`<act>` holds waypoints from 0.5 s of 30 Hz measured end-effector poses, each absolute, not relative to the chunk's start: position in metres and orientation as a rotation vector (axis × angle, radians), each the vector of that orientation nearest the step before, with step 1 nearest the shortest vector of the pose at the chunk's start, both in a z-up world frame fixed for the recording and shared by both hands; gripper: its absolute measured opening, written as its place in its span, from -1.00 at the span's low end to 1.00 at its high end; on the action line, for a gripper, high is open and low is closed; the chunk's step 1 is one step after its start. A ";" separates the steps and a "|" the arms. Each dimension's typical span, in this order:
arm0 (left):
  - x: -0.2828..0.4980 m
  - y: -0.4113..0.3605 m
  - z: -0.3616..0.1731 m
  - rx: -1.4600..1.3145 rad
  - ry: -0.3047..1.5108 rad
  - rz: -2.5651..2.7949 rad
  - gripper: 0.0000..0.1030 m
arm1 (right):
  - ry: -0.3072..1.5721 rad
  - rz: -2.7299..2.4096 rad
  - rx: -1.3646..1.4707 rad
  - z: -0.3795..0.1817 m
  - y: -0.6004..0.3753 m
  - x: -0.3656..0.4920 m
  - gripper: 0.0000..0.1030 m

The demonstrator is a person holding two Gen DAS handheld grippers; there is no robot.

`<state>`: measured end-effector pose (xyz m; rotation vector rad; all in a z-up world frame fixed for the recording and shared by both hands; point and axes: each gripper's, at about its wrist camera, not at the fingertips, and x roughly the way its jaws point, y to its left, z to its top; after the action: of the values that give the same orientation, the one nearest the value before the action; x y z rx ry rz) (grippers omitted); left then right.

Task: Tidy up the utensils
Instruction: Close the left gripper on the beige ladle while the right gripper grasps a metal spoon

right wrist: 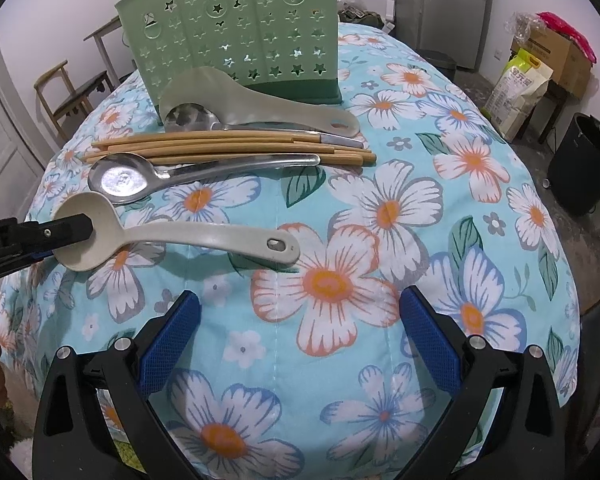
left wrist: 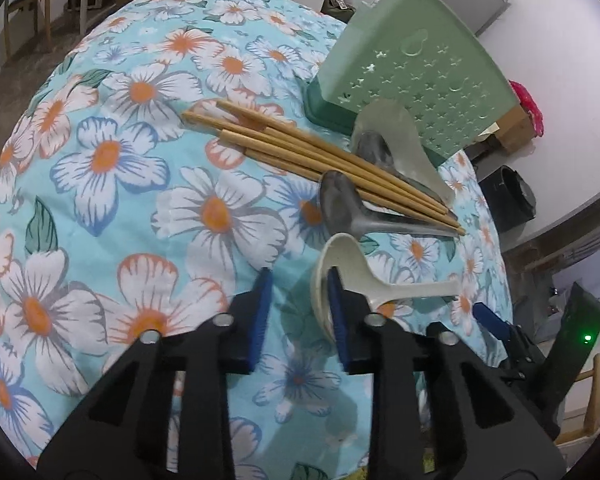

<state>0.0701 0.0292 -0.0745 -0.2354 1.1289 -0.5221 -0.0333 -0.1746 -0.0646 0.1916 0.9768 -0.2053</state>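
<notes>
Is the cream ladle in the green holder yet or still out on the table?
Out. The cream ladle lies flat on the flowered tablecloth, in front of the green holder, with the left gripper at its bowl.

You have a soft cotton-looking tablecloth [right wrist: 340, 280] under everything, matt, with a printed flower pattern. The cream ladle [right wrist: 172, 236] looks like matt plastic, faintly speckled. The steel spoon [right wrist: 120, 182] is polished metal (bright glare in its bowl). The chopsticks [right wrist: 228, 146] read as bare, dull wood. The green holder [right wrist: 236, 32] is smooth plastic; your gripper pads [right wrist: 430, 338] are blue, finely textured rubber.
</notes>
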 end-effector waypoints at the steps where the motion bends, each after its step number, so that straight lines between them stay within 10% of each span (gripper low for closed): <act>1: 0.070 0.030 -0.075 -0.239 1.126 -0.525 -0.63 | 0.976 -0.205 0.193 -0.065 -0.175 -0.034 0.90; 15: 0.052 0.049 -0.042 -0.326 1.055 -0.639 -0.92 | 0.901 -0.175 0.230 -0.046 -0.184 -0.055 0.89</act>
<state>0.0523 0.0493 -0.0419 -0.3262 1.0552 -0.6386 -0.0549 -0.1842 -0.0463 0.2299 0.9011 -0.1755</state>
